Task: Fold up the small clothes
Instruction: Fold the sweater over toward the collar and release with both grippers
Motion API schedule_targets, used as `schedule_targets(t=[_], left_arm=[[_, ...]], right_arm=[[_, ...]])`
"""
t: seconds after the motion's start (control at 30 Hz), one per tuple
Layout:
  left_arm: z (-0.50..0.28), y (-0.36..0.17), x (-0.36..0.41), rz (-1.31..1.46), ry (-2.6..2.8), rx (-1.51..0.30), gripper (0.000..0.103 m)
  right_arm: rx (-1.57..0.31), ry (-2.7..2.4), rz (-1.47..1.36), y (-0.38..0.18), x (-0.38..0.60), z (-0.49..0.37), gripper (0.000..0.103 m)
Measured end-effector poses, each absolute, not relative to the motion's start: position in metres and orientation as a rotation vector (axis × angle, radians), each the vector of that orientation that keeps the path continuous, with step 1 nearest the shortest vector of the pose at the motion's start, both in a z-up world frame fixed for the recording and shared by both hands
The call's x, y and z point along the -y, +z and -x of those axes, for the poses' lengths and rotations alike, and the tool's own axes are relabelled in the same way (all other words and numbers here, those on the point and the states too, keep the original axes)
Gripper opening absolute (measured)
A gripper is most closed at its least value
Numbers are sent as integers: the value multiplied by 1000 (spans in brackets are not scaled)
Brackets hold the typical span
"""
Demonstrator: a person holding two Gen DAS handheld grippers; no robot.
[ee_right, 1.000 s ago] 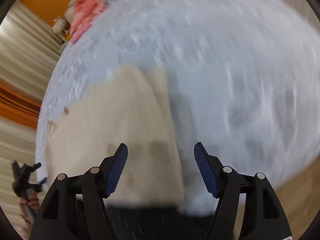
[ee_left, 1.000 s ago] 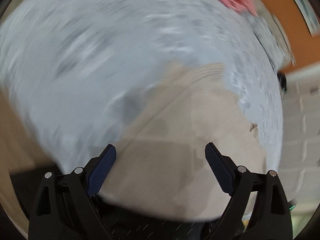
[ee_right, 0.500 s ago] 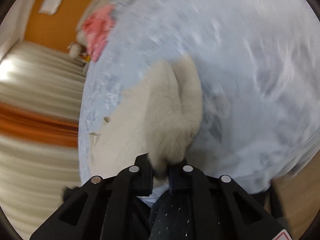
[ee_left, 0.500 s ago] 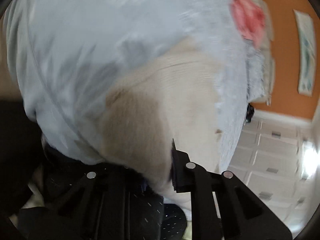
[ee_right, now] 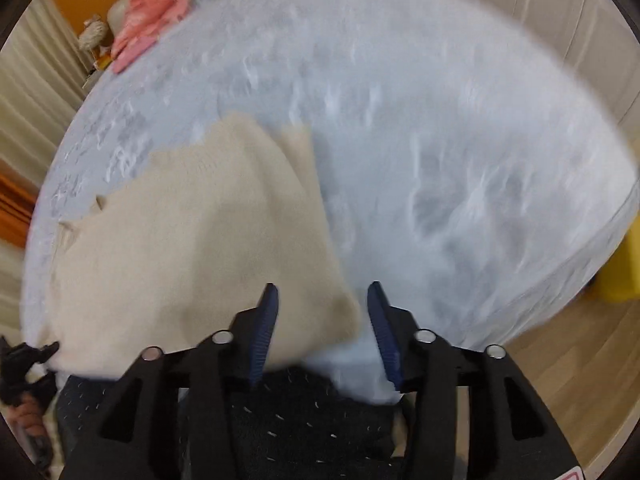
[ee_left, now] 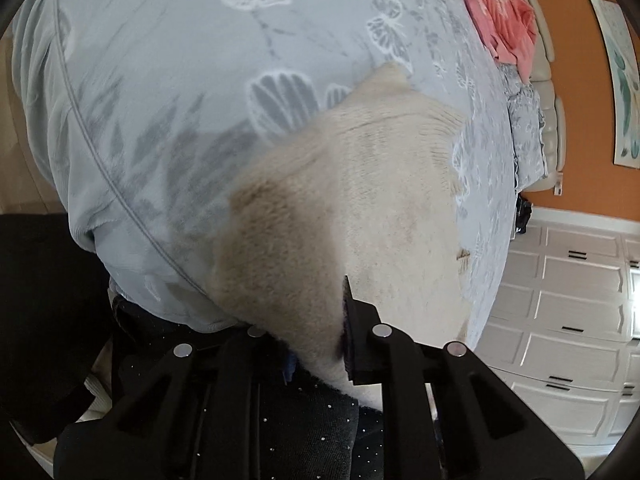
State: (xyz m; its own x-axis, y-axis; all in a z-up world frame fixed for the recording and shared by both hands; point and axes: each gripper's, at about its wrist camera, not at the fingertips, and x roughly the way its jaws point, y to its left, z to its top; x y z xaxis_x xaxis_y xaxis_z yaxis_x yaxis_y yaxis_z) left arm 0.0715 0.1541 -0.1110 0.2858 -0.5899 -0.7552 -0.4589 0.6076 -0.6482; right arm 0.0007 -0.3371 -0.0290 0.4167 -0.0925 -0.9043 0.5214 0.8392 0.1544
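One bed with a pale blue bedspread (ee_left: 168,80). One cream knit garment (ee_right: 192,232) lies at its near edge, long axis running away from the cameras; one pink garment (ee_left: 504,20) at the far end. Left gripper (ee_left: 316,328) pinches the cream knit's near hem. Right gripper (ee_right: 322,320) has just been opening, jaws spread, holding nothing.

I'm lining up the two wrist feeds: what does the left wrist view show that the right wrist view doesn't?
Only the left wrist view: the left tool shut on a fold of the cream knit garment, white panelled cabinets, a framed picture and the bedspread's butterfly print.
Only the right wrist view: the right tool, jaws apart after just opening, not gripping the garment's corner; curtains; wood floor; a yellow object.
Both: the garment, grey-blue bedspread, pink clothing, orange wall.
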Motion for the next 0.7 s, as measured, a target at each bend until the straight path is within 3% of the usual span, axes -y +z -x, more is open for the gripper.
schedule_targets(t=[0.1,0.13,0.17,0.2,0.23,0.47,0.7], left_arm=[[-76,-104,-146,960,-103,-1325,16],[-74,-101,-143,948,-100,-1315,16],[-74,-99,-141,939,-102,-1305,16],[-74,-96,-141,931,-105,-1291,16],[-74,-89,-135,925,-110,-1277,16],[-78,-66,-129,857,-175,-1220,15],[-81,-22,-98,698,-269,-1125,15]], right_arm=[[-1019,-297,-381,-2,305,-37,51],[-1021,-215,-369,-2,292,-50,41],[-1042,-107,-358,-4,270,-74,15],[-1061,-54,-361,-8,259,-85,3],[-1087,17,-375,-16,242,-105,0],[-1339,104,-306,-114,179,-188,0],[-1310,127,-360,-118,193,-180,0]])
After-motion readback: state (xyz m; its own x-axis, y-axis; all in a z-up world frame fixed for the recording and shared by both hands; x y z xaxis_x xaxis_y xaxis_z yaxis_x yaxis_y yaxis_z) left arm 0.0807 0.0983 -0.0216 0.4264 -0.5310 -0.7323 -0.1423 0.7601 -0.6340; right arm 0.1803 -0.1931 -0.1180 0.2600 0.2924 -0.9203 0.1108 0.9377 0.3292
